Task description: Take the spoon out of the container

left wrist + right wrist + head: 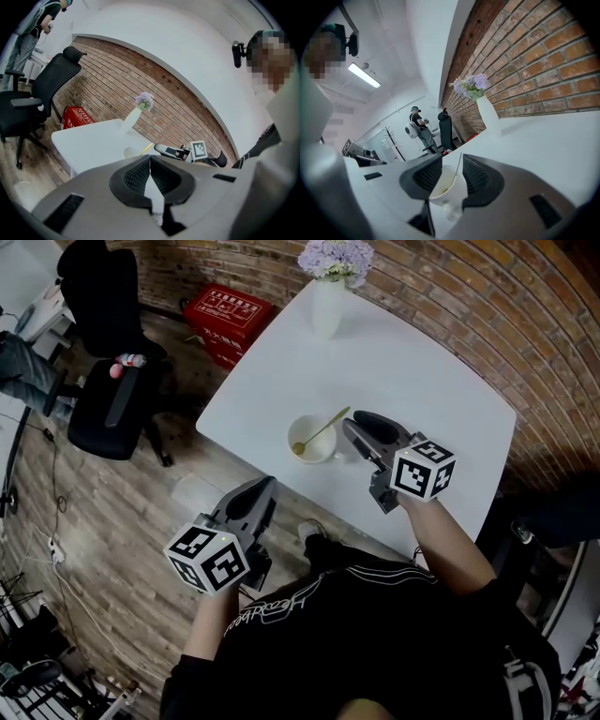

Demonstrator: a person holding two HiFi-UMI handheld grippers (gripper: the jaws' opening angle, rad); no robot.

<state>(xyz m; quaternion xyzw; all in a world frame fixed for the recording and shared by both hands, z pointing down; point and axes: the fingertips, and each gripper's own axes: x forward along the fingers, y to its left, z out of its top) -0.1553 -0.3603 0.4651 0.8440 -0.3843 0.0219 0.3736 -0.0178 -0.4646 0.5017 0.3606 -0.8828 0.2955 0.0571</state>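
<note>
A white cup (312, 441) stands near the front edge of the white table (422, 381), with a gold spoon (323, 430) leaning in it, handle up to the right. My right gripper (354, 432) is just right of the cup and open. In the right gripper view the cup (443, 185) and spoon handle (458, 171) show between the jaws of that gripper (451, 161), which do not press on them. My left gripper (258, 495) hangs off the table's front edge over the floor, shut and empty. The left gripper view shows its tips (150, 159) together, with the cup (130, 152) far ahead.
A white vase (327, 306) with purple flowers stands at the table's far corner. A red box (228, 315) sits on the wooden floor beyond the table, and a black office chair (112, 381) at the left. A brick wall runs behind.
</note>
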